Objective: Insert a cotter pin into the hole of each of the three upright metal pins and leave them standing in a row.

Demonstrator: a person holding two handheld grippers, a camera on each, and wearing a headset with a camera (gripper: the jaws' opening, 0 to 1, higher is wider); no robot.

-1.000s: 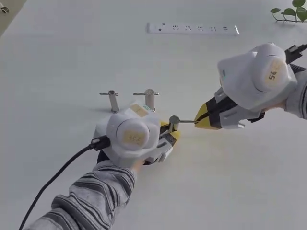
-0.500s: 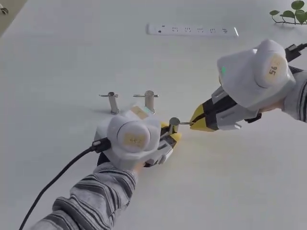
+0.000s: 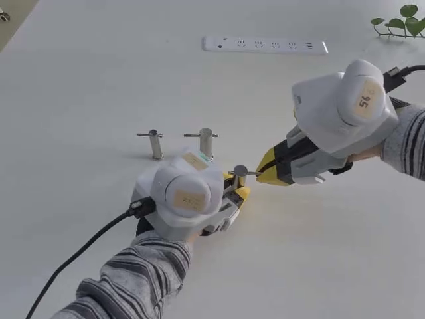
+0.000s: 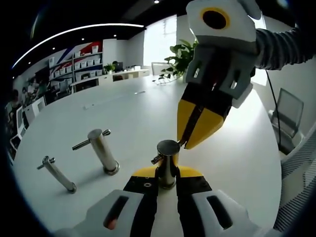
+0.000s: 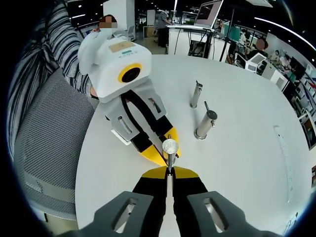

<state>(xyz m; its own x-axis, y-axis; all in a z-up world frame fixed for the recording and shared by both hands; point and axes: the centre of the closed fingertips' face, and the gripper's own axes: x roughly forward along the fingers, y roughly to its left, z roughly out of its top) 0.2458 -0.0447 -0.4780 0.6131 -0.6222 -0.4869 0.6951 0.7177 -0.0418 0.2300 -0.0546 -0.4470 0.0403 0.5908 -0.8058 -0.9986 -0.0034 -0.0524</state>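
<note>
Three upright metal pins stand on the white table. The two far ones [image 3: 156,144] [image 3: 206,142] each carry a cotter pin crosswise through the top. My left gripper [image 3: 238,190] is shut on the shaft of the third metal pin [image 3: 240,174], seen close up [image 4: 168,162]. My right gripper [image 3: 261,171] comes from the right, shut on a thin cotter pin [image 3: 252,173] whose tip is in that pin's hole; its end pokes out the far side [image 4: 156,159]. In the right gripper view the pin head [image 5: 170,146] sits just beyond my right gripper [image 5: 169,172].
A white power strip [image 3: 264,44] lies at the far side of the table, and a plant [image 3: 398,20] sits at the far right corner. A black cable [image 3: 80,249] trails from the left gripper toward the near left. An office chair [image 4: 289,116] stands off the table.
My right gripper has moved left toward the held metal pin, and less of the cotter pin shows between its jaws and the pin. The left gripper has stayed put.
</note>
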